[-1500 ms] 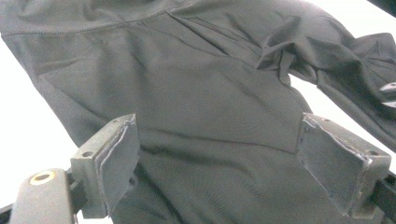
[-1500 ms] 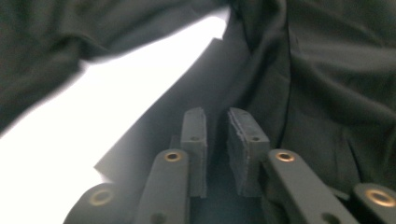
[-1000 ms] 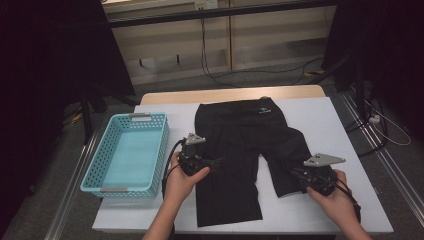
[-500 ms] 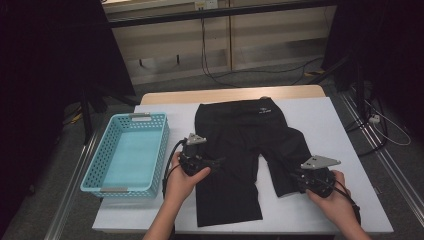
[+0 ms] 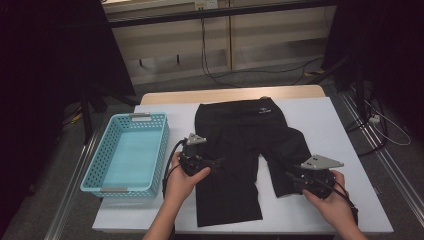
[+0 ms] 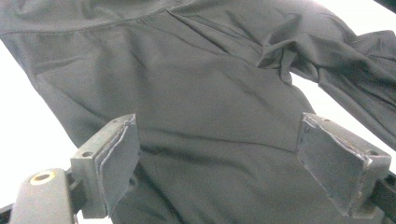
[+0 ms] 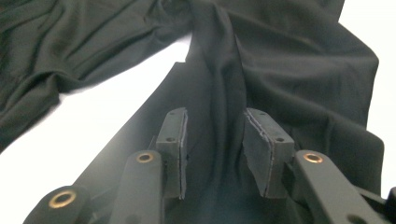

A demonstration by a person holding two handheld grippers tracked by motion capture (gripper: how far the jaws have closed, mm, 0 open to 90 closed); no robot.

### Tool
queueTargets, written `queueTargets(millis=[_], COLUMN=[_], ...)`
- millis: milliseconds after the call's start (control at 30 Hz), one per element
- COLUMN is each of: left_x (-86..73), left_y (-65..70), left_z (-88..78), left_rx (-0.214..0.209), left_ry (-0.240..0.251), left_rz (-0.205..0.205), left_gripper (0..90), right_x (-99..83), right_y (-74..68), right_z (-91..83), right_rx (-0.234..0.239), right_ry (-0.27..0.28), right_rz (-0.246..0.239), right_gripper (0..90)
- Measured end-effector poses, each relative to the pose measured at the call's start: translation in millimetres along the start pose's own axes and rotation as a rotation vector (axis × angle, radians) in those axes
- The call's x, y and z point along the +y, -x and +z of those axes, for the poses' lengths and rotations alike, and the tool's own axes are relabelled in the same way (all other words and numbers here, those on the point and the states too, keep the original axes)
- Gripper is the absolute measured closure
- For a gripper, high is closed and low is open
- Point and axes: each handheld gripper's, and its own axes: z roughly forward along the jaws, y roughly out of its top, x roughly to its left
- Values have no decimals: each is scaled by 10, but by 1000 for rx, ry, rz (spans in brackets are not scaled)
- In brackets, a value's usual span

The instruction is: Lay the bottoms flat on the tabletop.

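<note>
Tongs (image 5: 292, 179) opening over black shorts (image 5: 240, 145) (waistband far, legs near).

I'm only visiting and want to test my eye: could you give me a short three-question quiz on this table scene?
1. True or false: the turquoise basket has clothes in it.
2. Which claw is at the shorter, folded-looking leg of the black shorts: A) the left claw, B) the right claw?
3. Fill in: the waistband lies at the table's ___ edge from the person.

Key: 1. False, it is empty. 2. B; its pads stand apart with a ridge of cloth between them, having just been opening. 3. Far.
</note>
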Motion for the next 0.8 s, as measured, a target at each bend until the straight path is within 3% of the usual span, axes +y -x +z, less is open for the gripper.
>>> queueTargets(millis=[100, 167, 333, 400, 467, 533, 633, 800], left_x=[-1, -4, -8, -7, -12, -18, -13, -9], left_y=[3, 4, 12, 7, 9, 18, 16, 9], left_z=[4, 10, 17, 15, 26, 36, 29, 28], left_rx=[0, 4, 5, 1, 4, 20, 0, 7], left_ry=[5, 6, 9, 5, 2, 6, -2, 3], left_rz=[0, 1, 1, 3, -4, -5, -1, -1], left_gripper=[142, 142, 142, 142, 142, 142, 142, 142], right_x=[34, 36, -44, -58, -50, -56, -56, 42], right_y=[-55, -91, -70, -27, -8, 20, 61, 15], right_z=[-10, 11, 161, 183, 188, 200, 193, 69], right_rx=[30, 53, 47, 47, 45, 56, 72, 118], right_ry=[10, -8, -97, -86, -96, -88, -71, 9], right_rz=[-41, -52, -24, 13, 16, 26, 57, 66], right_gripper=[753, 787, 744, 769, 831, 885, 900, 900])
